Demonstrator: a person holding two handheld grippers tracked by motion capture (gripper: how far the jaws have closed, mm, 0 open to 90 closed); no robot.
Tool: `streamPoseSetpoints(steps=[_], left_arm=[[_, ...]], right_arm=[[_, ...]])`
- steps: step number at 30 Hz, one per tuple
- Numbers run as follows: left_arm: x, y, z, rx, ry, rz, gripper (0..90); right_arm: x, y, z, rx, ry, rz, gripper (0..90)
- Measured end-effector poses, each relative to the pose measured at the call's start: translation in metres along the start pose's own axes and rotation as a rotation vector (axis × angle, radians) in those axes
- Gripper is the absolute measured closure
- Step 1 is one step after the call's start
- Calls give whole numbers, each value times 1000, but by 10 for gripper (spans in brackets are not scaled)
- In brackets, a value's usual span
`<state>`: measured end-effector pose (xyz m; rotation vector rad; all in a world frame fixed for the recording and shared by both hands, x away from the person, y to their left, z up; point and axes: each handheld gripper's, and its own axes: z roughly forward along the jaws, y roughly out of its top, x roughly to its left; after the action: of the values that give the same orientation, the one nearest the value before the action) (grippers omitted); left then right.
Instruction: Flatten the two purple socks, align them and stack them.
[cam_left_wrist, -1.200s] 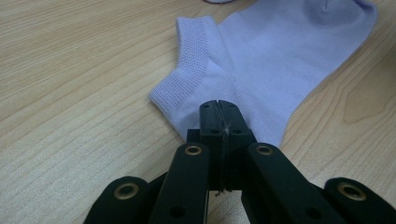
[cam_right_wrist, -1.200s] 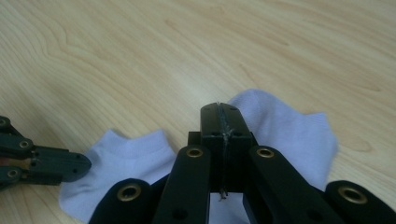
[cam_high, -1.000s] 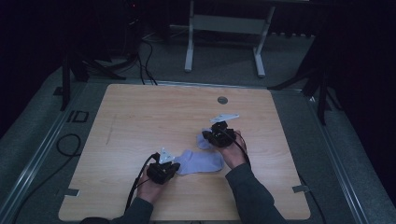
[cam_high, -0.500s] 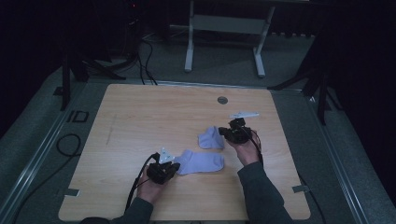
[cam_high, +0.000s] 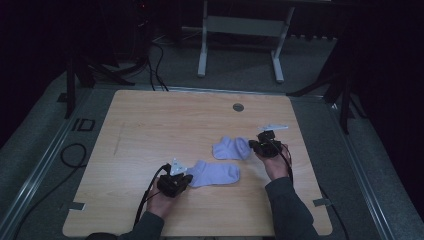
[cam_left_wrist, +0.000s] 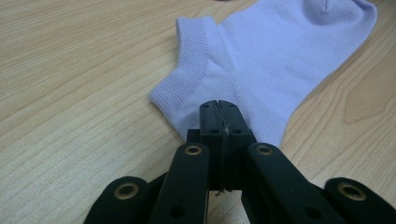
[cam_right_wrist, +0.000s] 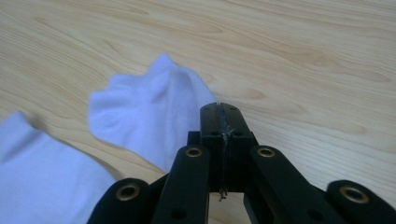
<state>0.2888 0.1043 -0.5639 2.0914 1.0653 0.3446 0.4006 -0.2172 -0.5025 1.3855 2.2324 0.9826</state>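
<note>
Our right gripper (cam_high: 261, 145) has pulled the small sock (cam_high: 231, 148) away toward 3 o'clock, so the two socks now lie apart on the table (cam_high: 150, 125). Both grippers are shut tight: the left gripper (cam_high: 184, 178) pinches the long sock (cam_high: 216, 173), the right one its own.

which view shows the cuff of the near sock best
The left gripper view: the ribbed cuff of the near sock is close and sharp. The high view shows that sock small; the right gripper view shows a blurred corner.
</note>
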Motion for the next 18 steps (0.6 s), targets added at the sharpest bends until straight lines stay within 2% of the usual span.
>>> streamPoseSetpoints(steps=[11,18], left_arm=[[0,0,0,0,1,1,895],[0,0,0,0,1,1,895]], right_arm=[[-3,-3,-4,24,-106,-58,888],[-6,-5,-7,34,-136,-73,880]])
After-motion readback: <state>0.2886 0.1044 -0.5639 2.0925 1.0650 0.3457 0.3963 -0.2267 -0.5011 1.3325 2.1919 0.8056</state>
